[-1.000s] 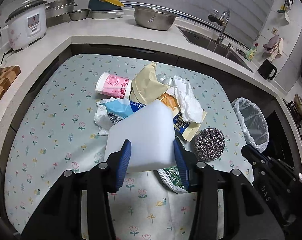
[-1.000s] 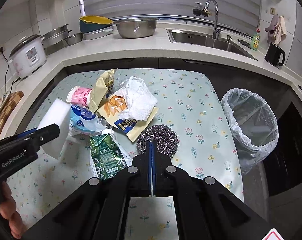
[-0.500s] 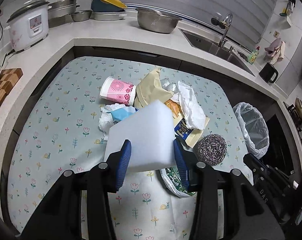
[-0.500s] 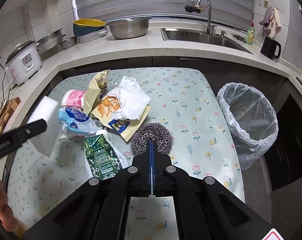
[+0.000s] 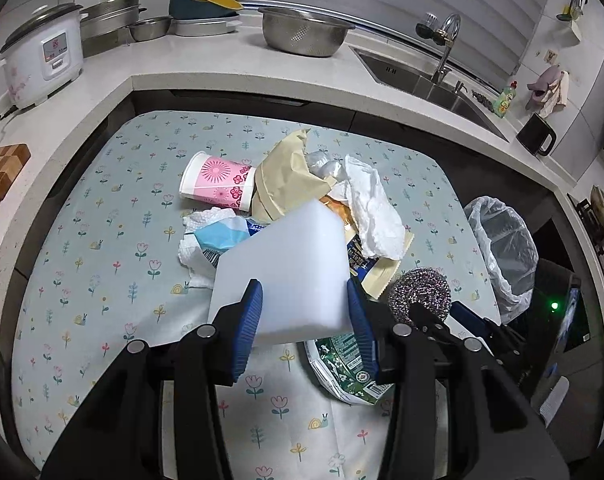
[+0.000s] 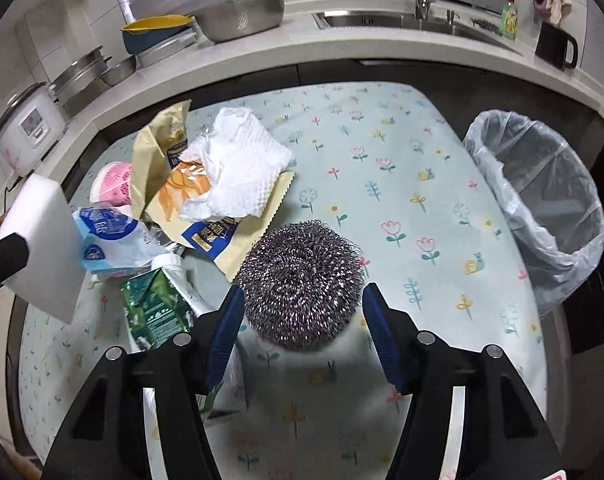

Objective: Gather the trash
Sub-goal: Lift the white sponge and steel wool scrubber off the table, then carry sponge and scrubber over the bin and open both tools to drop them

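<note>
My left gripper (image 5: 304,316) is shut on a white sponge block (image 5: 289,268) and holds it above the flowered table (image 5: 101,248). My right gripper (image 6: 304,320) is open, its fingers either side of a steel wool scourer (image 6: 299,280) that lies on the table; the scourer also shows in the left wrist view (image 5: 420,294). A trash pile lies beyond: a pink paper cup (image 5: 217,186), a tan bag (image 5: 285,178), white paper towel (image 6: 237,164), a blue wrapper (image 6: 109,240) and a green packet (image 6: 157,304).
A bin lined with a clear bag (image 6: 538,200) stands off the table's right edge. The counter behind holds a rice cooker (image 5: 41,64), metal bowls (image 5: 306,36), a sink (image 5: 414,76) and a black mug (image 6: 556,46).
My right gripper has opened and moved forward and down, so its fingers now flank the scourer. My left gripper still holds the sponge, nearly unmoved.
</note>
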The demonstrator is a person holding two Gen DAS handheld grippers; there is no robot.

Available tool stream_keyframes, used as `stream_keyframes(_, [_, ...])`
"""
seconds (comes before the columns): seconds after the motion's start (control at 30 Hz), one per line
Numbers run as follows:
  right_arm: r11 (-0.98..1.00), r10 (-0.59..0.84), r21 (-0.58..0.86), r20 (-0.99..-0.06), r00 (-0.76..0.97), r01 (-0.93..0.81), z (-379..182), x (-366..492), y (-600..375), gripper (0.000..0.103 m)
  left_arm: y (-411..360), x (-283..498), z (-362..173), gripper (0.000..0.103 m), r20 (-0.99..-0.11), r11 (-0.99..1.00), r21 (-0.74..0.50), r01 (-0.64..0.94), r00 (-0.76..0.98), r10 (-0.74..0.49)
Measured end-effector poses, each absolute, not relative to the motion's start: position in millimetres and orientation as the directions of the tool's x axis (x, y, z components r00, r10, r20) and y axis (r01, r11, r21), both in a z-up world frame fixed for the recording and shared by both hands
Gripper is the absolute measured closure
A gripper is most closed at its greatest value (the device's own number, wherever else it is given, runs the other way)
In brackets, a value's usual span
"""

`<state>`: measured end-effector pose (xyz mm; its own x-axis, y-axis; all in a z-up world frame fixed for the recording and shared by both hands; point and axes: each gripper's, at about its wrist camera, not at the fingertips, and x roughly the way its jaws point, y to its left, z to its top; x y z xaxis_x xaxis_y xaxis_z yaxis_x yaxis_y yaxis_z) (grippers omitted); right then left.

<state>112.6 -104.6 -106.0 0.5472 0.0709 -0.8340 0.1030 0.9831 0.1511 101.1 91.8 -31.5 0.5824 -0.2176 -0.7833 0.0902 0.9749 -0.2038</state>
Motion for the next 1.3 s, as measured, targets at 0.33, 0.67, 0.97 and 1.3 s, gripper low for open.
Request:
stream_keyframes(0.33, [0.981,0.081,0.169,-0.803,0.59,0.094,-97.3,115.9,-107.1,0.073,110.1,113.1,-20.5,0.061,-0.778,0.972,-0.226,0.071,0.588,-0.224])
stream_keyframes(0.67, [0.971,0.125,0.218,-0.816,0.565,0.1,-94.2,111.8,-124.1,0.076,101.4,105.4,-0.4,0.061,-0.754,0.97,-0.225,0.091,0.615,-0.232])
stream_keyframes(0.97, [0.926,0.248,0.361,-0.806,0.538,0.114,-120.5,120.6,-128.4,0.056,89.2,105.1,-5.3,0.061,-0.767,0.967,-0.233,0.104,0.592,-0.248])
stream_keyframes(1.3, [0.931,0.185,0.342,-0.742,0.644,0.126,-74.4,99.2,-150.3,0.061,48.7,104.0,7.6,0.061,-0.753,0.956,-0.223,0.189,0.59,-0.292])
